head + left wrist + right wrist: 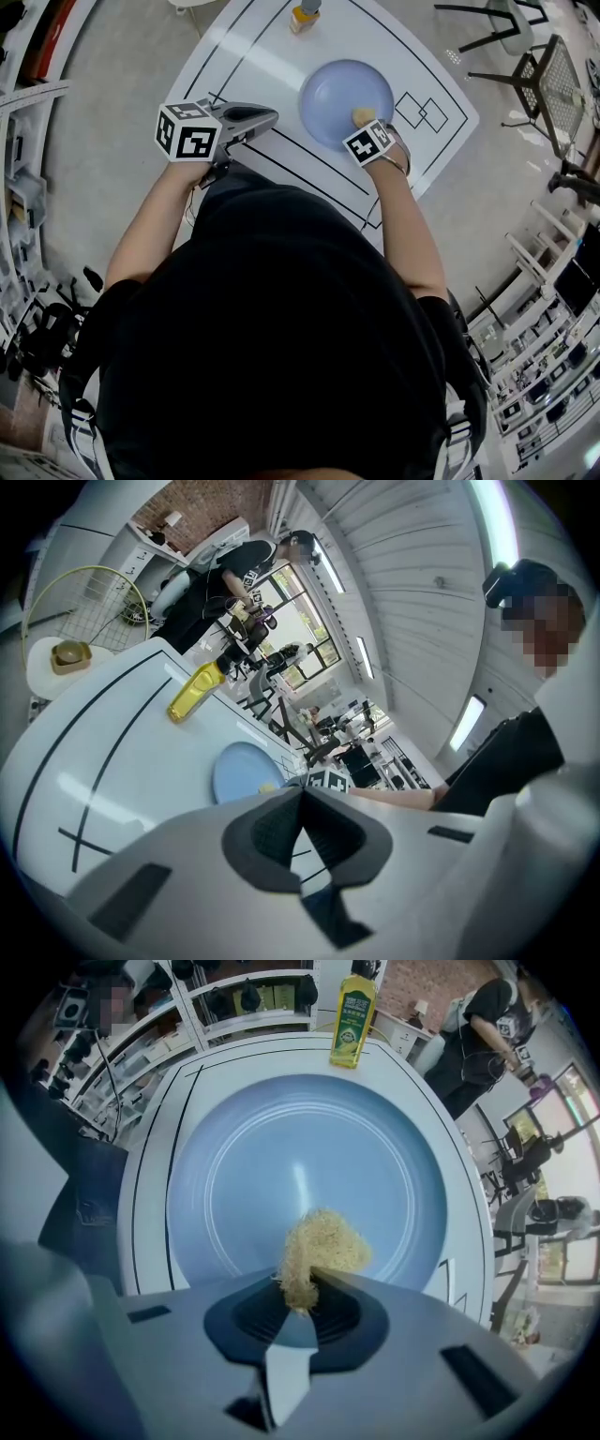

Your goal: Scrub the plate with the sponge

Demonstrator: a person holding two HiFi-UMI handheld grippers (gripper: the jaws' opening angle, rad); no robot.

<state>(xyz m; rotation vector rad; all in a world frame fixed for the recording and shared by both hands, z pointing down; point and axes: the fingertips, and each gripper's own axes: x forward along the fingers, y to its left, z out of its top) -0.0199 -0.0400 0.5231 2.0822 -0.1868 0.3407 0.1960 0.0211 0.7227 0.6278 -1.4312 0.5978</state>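
A pale blue plate (339, 94) lies on the white table (253, 66); it fills the right gripper view (375, 1147) and shows small in the left gripper view (239, 766). My right gripper (305, 1283) is shut on a tan fibrous sponge (322, 1251), held over the plate's near side. From the head view the sponge (363, 116) sits at the plate's near right rim, just beyond my right gripper (368, 131). My left gripper (267, 119) hovers left of the plate, jaws shut with nothing between them (300, 803).
A yellow bottle (352, 1018) stands beyond the plate at the table's far side (305, 14). Black lines mark the table top. Chairs (548, 84) stand to the right, shelving along both sides. A person (225, 574) stands in the background near a round wire frame.
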